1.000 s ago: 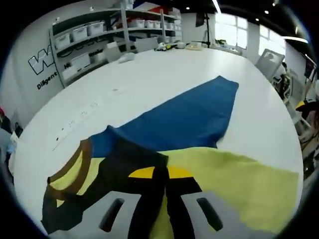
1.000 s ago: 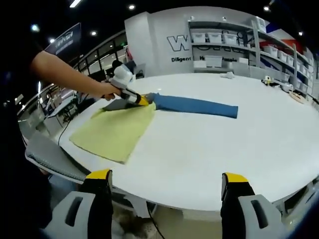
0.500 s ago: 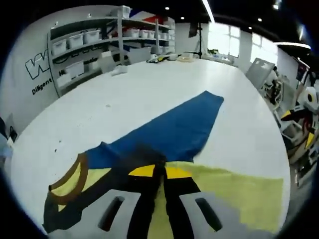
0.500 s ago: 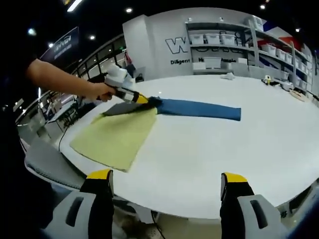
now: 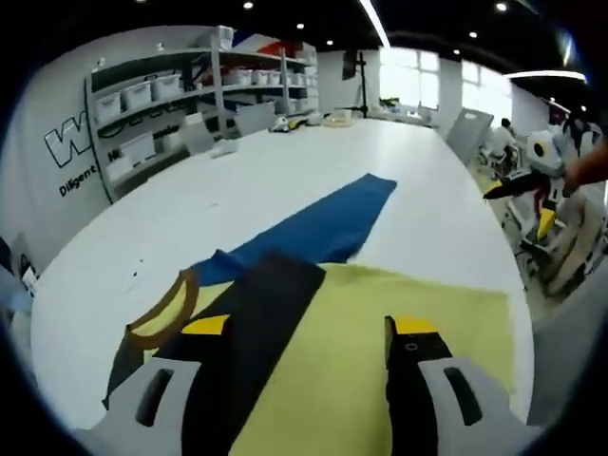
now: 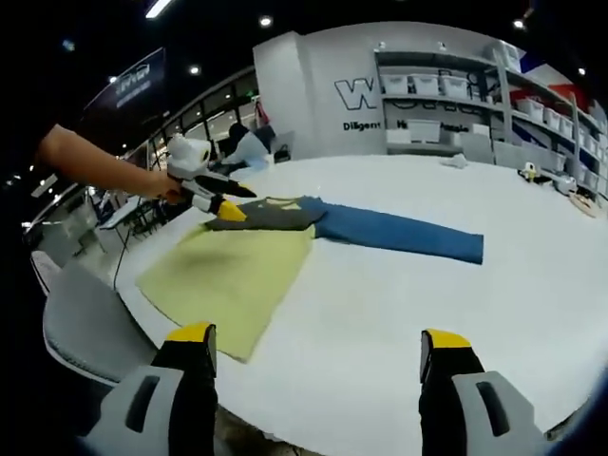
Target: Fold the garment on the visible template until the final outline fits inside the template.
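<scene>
A garment lies flat on the white table [image 6: 399, 313]: a yellow-green body [image 6: 228, 275], a dark panel [image 6: 271, 215] and a long blue sleeve [image 6: 404, 232]. In the left gripper view the dark panel [image 5: 252, 323] lies over the yellow-green cloth [image 5: 418, 294], beside a brown collar [image 5: 161, 309] and the blue sleeve [image 5: 313, 228]. My left gripper [image 5: 309, 328] hovers open just above the dark panel, holding nothing. It appears as the left gripper [image 6: 231, 199] in a person's hand at the garment's far-left corner. My right gripper [image 6: 318, 337] is open off the table's near edge, also seen as the right gripper [image 5: 527, 190].
Shelves with white bins [image 6: 446, 85] line the back wall. Small items [image 5: 285, 119] sit at the far end of the table. A grey chair [image 6: 81, 323] stands by the near-left edge, another chair [image 5: 465, 138] beyond the far side.
My left gripper has opened and let go of the dark panel, which now lies flat on the yellow-green body. It has lifted slightly. The right gripper stays open and has shifted a little.
</scene>
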Motion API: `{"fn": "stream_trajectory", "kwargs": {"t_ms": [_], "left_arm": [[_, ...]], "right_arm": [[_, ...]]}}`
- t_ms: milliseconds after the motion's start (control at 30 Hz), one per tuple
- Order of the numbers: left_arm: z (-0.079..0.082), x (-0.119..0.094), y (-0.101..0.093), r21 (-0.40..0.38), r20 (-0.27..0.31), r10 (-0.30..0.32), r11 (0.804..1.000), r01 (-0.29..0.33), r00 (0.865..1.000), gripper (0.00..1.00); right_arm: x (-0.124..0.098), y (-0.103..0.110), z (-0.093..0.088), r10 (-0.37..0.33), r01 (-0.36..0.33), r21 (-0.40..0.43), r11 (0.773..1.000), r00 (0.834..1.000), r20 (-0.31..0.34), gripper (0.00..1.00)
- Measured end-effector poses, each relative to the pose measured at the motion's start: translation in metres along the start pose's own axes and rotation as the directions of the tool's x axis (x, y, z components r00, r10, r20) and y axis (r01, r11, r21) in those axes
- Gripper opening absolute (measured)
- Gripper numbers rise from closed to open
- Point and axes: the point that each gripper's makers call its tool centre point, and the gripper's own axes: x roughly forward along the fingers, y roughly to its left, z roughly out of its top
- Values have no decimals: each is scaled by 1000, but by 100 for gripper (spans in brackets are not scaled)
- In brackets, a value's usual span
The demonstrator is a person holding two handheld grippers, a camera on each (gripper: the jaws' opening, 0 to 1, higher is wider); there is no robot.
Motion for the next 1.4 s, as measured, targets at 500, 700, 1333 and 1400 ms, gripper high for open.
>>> {"fn": "stream_trajectory", "kwargs": {"t_ms": [500, 700, 1333, 1400], "left_arm": [[-21, -52, -13, -26, -24, 33, 999, -33, 999, 99], [-27, -76, -6, -64, -17, 55, 996, -56, 998, 99], [-72, -139, -19, -116, -25, 124, 985, -127, 992, 99], [-77, -145, -19, -129, -21, 137, 982, -139, 990, 99]], "right_arm": [[24, -36, 41, -19, 17, -96, 995, 1000, -22, 86], [41, -46, 54, -9, 7, -90, 996, 1000, -28, 84], [89, -116, 63, -162, 122, -261, 958, 977, -138, 49], [93, -130, 64, -203, 167, -230, 959, 969, -143, 47]]}}
